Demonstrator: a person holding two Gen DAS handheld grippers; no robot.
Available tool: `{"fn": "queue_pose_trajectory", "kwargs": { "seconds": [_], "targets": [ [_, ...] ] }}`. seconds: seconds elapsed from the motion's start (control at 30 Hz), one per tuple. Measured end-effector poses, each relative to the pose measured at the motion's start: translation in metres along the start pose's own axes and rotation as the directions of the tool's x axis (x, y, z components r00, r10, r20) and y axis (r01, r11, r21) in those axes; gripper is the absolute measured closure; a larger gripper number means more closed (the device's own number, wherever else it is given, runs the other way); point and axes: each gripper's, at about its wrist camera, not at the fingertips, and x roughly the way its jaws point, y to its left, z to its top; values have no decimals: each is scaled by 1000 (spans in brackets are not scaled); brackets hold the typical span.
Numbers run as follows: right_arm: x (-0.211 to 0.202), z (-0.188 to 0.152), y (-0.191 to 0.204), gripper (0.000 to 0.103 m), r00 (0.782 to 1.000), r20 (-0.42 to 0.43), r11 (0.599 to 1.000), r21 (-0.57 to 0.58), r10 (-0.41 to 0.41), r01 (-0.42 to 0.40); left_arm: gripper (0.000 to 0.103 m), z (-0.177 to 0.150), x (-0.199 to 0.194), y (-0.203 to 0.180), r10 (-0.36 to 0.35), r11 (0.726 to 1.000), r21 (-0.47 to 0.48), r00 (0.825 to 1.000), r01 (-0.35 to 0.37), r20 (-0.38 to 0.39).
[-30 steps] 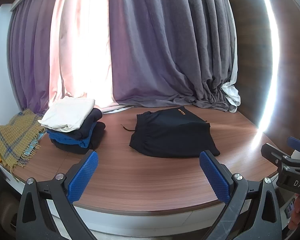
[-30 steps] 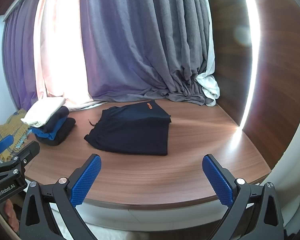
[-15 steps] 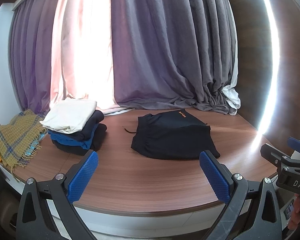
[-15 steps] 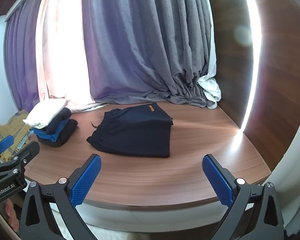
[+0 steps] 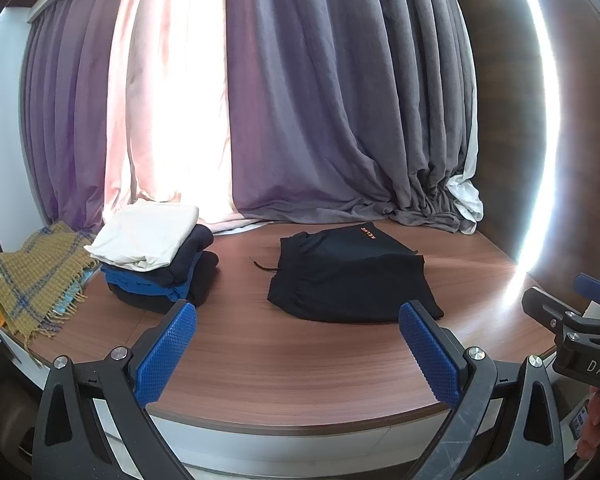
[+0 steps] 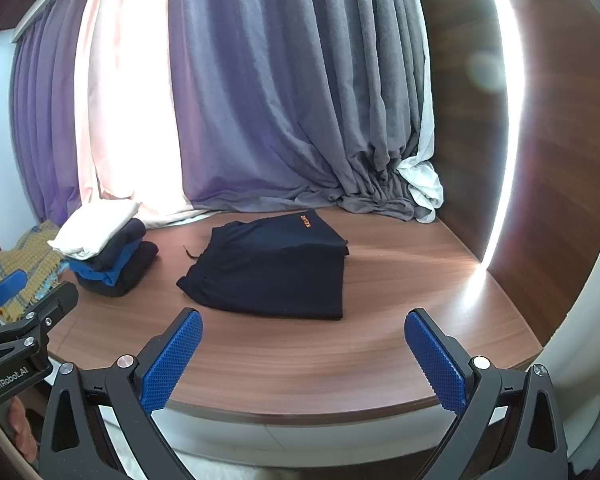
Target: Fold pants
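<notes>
While folded, pants (image 5: 350, 276) mid-table (image 5: 284, 364), edges clear.

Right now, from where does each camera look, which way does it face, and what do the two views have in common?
Left wrist: sits behind the open left gripper, faces the curtain across the wooden platform; the right gripper shows at the right edge.
Right wrist: sits behind the open right gripper, faces the same way; the left gripper shows at the left edge.
Shared: folded black pants, clothes stack, plaid blanket.
</notes>
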Motion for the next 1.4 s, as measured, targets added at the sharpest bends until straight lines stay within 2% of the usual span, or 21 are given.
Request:
{"fn": "queue_pose_trajectory", "kwargs": {
  "seconds": [0.87, 1.4],
  "targets": [
    [5, 2, 2, 1, 1000, -5, 1000, -1, 2, -2, 0, -1, 2, 1, -1, 1000, 1, 1000, 1, 0],
    [52, 4, 5, 1, 996, -85, 999, 17, -30, 32, 0, -4, 60, 16, 17, 1000, 27, 998, -16, -66]
  ]
}}
